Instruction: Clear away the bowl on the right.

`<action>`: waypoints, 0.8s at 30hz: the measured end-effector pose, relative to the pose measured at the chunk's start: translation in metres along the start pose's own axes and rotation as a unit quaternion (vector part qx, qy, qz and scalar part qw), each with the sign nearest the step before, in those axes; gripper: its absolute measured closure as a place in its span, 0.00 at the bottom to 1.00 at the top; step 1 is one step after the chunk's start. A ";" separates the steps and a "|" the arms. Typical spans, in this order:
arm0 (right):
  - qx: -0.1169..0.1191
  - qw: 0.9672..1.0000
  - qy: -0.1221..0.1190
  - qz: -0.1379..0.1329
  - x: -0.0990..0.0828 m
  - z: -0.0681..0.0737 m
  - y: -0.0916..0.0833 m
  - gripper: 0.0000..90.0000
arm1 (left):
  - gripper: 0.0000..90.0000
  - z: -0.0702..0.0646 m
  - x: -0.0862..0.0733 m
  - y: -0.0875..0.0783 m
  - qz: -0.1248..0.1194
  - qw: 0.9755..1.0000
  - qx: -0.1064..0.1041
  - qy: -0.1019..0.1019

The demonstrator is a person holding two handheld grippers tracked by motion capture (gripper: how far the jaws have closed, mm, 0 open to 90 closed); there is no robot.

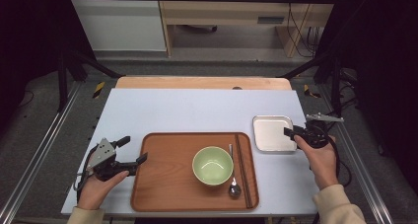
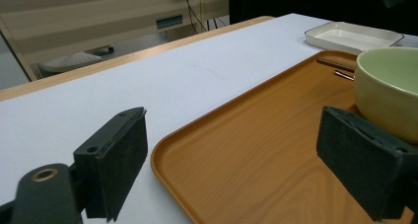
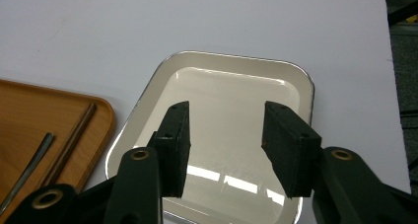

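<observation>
We see the right gripper (image 1: pixel 290 131) hanging over the near right edge of a small white enamel tray (image 1: pixel 268 132), which lies flat on the pale tabletop (image 1: pixel 197 110) just to the right of the wooden serving tray (image 1: pixel 162 184), close to it but apart. In the right gripper view its 2 black jaws stand apart above the white tray's (image 3: pixel 231 91) shiny floor, with nothing between the pads and neither pad pressing on the rim. The left gripper (image 1: pixel 129 150) sits at the left edge of the wooden tray, jaws wide apart: in the left gripper view 1 pad is over the tabletop and the other over the wooden tray (image 2: pixel 256 150), so they straddle its raised rim without clamping it. On the wooden tray we see a light green bowl (image 1: pixel 212 165) standing upright near the middle, a metal spoon (image 1: pixel 233 182) just right of it with its head toward the near edge, and 1 pair of dark chopsticks (image 1: pixel 243 167) lying alongside the spoon by the tray's right rim.
</observation>
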State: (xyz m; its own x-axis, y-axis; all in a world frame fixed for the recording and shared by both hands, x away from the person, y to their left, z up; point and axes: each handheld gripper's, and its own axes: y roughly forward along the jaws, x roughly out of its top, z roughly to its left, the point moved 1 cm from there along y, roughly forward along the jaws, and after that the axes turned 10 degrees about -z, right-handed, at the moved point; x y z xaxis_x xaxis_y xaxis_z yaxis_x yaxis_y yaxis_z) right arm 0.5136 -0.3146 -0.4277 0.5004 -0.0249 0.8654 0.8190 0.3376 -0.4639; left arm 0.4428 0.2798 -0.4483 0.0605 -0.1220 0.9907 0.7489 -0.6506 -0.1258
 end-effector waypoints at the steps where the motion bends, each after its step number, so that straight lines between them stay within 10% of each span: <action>1: -0.001 1.000 -0.003 -0.001 0.000 -0.001 0.000 0.58 | 0.13 0.000 0.000 0.000 0.000 1.000 0.000 0.000; 24: -0.030 1.000 -0.003 -0.006 -0.010 -0.023 0.003 0.29 | 0.13 0.000 -0.001 0.001 0.000 1.000 0.000 0.000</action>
State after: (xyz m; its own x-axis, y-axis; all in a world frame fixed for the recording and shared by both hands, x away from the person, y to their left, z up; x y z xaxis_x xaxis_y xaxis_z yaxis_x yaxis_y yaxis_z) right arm 0.5171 -0.3347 -0.4424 0.4884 -0.0230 0.8723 0.8407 0.2804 -0.4633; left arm 0.4434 0.2797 -0.4495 0.0599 -0.1228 0.9906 0.7488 -0.6507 -0.1259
